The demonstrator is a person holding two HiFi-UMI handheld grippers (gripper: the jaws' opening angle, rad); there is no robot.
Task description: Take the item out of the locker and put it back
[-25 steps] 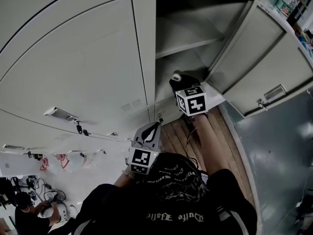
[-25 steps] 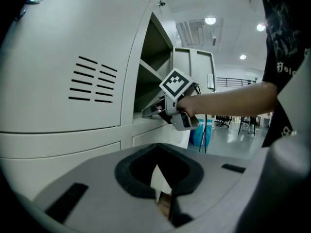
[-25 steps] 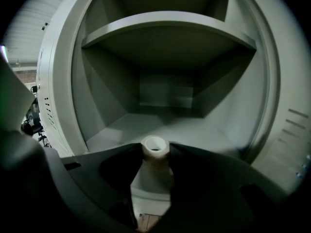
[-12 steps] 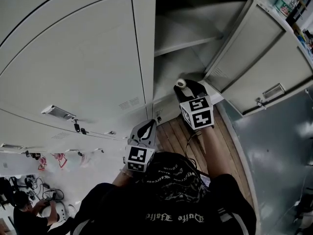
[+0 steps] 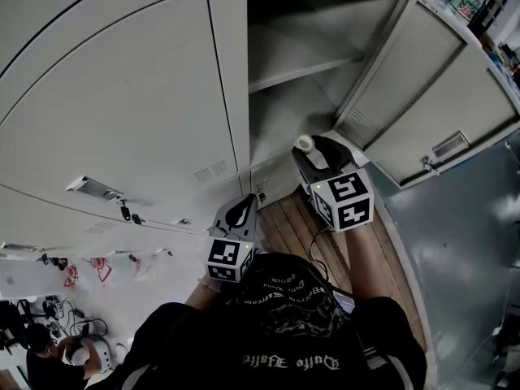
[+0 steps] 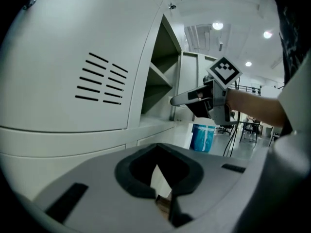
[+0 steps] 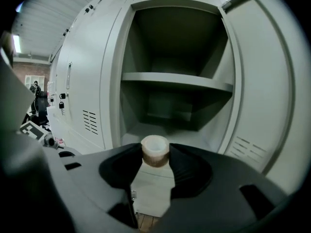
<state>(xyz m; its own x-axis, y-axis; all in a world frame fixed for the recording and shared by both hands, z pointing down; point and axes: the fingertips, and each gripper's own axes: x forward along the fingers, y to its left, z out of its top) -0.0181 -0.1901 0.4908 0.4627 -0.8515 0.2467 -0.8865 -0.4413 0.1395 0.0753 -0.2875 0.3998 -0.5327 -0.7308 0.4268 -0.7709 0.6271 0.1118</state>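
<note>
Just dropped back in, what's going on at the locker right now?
The person's right gripper is clamped on a small white-topped round item, held at the mouth of the open locker, below its shelf. The locker's door is swung wide to the right. The left gripper is shut with nothing in it and sits low beside the neighbouring closed door.
</note>
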